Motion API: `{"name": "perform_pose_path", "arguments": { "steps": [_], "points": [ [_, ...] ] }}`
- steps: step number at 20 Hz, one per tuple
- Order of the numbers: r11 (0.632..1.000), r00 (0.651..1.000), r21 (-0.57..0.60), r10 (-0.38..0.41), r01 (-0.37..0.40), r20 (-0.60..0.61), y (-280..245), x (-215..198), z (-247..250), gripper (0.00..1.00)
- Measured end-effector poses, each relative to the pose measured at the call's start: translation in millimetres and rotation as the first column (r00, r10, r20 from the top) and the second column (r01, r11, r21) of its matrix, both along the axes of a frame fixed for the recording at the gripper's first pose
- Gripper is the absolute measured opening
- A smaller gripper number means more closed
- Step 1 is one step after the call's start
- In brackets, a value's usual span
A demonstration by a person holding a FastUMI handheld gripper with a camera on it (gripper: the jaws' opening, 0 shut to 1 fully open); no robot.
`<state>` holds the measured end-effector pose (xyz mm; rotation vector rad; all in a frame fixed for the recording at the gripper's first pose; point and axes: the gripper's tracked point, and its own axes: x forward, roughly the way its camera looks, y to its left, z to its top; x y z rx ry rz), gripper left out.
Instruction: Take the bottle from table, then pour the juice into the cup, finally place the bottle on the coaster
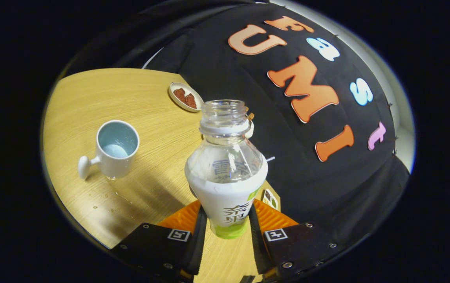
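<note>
Bottle (pixel 225 173): uncapped, being gripped low on both sides by the gripper (pixel 227 232), lower centre of frame. Cup (pixel 116 148): being left standing at left on the table (pixel 91 94), open wood between. Small dish (pixel 185 96): being kept by the far edge.

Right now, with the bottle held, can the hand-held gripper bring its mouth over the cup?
Probably yes. The hand-held gripper clamps the bottle, and only bare table lies between it and the cup.

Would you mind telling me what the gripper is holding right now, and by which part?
The gripper is shut on the uncapped clear plastic bottle, both fingers pressing its labelled lower body, near the base.
</note>
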<state>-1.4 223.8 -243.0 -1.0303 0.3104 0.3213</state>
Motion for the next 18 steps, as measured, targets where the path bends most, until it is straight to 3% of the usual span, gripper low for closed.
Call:
{"name": "perform_pose_path", "arguments": {
  "steps": [10, 14, 18],
  "points": [
    [0.961, 0.991, -0.260, 0.115, -0.094, 0.067, 34.9, 15.4, -4.9, 0.54],
    [0.921, 0.978, -0.364, 0.186, -0.141, 0.090, 42.7, 12.7, -9.4, 0.54],
    [0.852, 0.953, -0.484, 0.285, -0.202, 0.104, 53.9, 14.4, -16.6, 0.54]
  ]
}}
